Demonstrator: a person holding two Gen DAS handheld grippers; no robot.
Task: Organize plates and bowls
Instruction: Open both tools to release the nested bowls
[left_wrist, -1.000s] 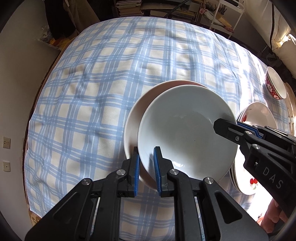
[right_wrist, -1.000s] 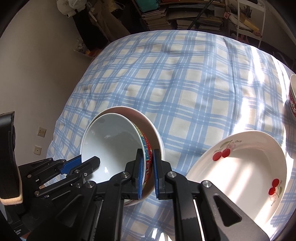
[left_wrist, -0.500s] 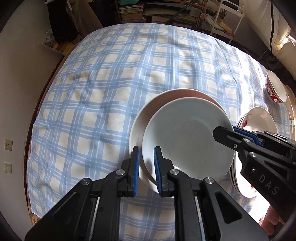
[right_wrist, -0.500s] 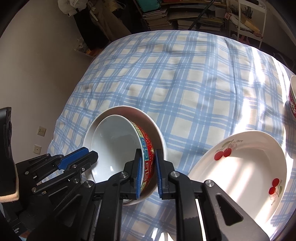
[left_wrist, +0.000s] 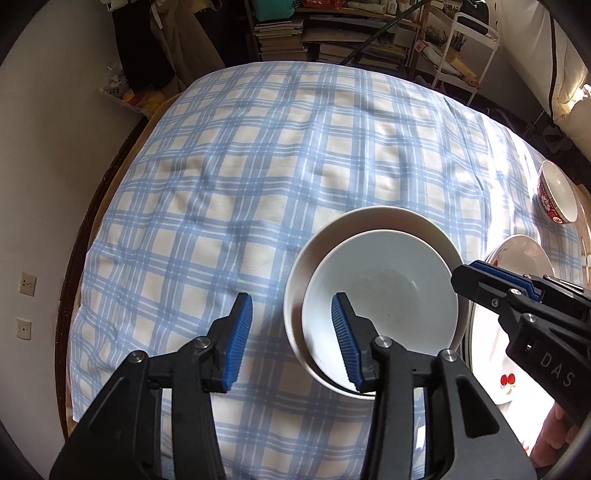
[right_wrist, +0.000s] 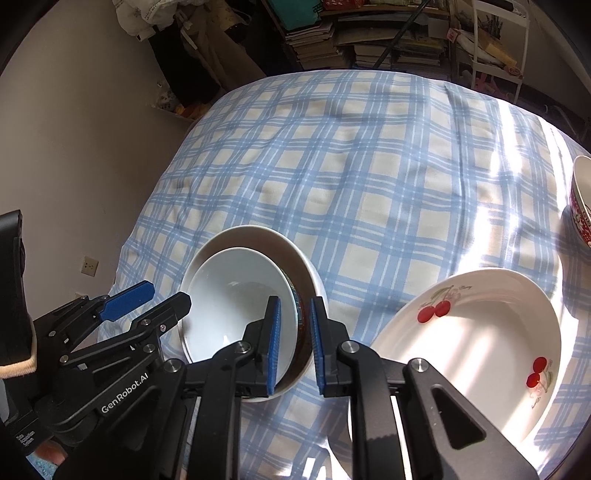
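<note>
Left wrist view: a pale bowl (left_wrist: 380, 310) is seen nested in a larger white bowl (left_wrist: 332, 236) on the checked tablecloth (left_wrist: 229, 177), with the left gripper (left_wrist: 291, 339) spread wide, holding nothing. The right gripper (right_wrist: 295, 347) is parted slightly around the nested bowl's near rim, with a cherry-print plate (right_wrist: 476, 343) lying beside it.

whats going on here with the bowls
A person with a gripper in each hand is stacking dishes on a blue plaid tablecloth. A red-patterned bowl sits nested in a larger white bowl. The left gripper is open, one finger over the bowl. The right gripper straddles the nested bowl's rim, jaws parted. A cherry plate and another red bowl wait to the right.
</note>
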